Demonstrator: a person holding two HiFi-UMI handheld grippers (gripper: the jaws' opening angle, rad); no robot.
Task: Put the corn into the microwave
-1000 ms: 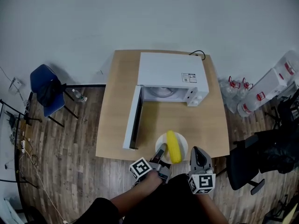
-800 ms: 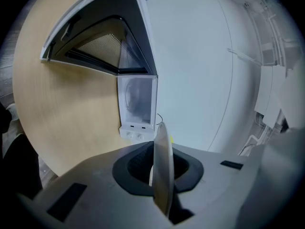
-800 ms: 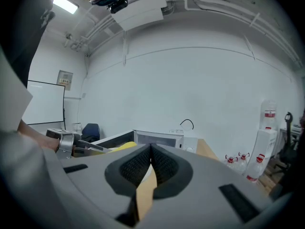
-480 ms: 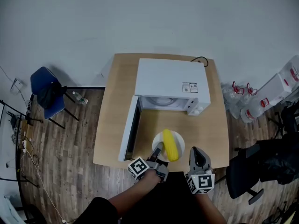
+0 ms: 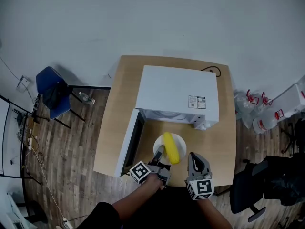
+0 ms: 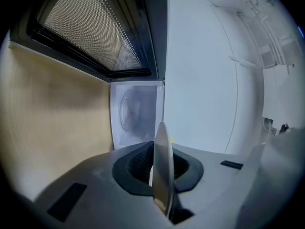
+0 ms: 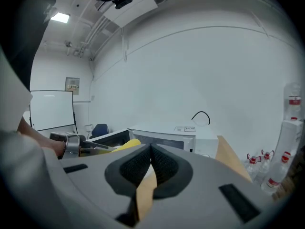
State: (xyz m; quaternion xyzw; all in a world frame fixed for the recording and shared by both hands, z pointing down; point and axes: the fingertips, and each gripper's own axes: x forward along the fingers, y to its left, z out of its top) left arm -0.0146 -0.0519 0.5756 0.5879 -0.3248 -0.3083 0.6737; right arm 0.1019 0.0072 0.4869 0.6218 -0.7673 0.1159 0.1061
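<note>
A yellow corn cob (image 5: 169, 148) lies on a white plate (image 5: 179, 140) held over the table in front of the white microwave (image 5: 178, 94). The microwave's door (image 5: 127, 144) stands open to the left. My left gripper (image 5: 158, 155) is shut on the plate's near rim. In the left gripper view that rim (image 6: 162, 161) stands edge-on between the pads, facing the microwave's cavity and turntable (image 6: 133, 111). My right gripper (image 5: 194, 157) is shut and holds nothing, just right of the plate. From the right gripper view the corn (image 7: 126, 145) shows at the left.
The wooden table (image 5: 114, 128) carries the microwave, with a black cable (image 5: 214, 70) at its back right corner. A blue chair (image 5: 52, 92) stands to the left. Water bottles (image 5: 267, 113) and a black office chair (image 5: 267, 185) are at the right.
Both grippers have moved forward toward the microwave. The plate with the corn came along and now sits closer to the open cavity.
</note>
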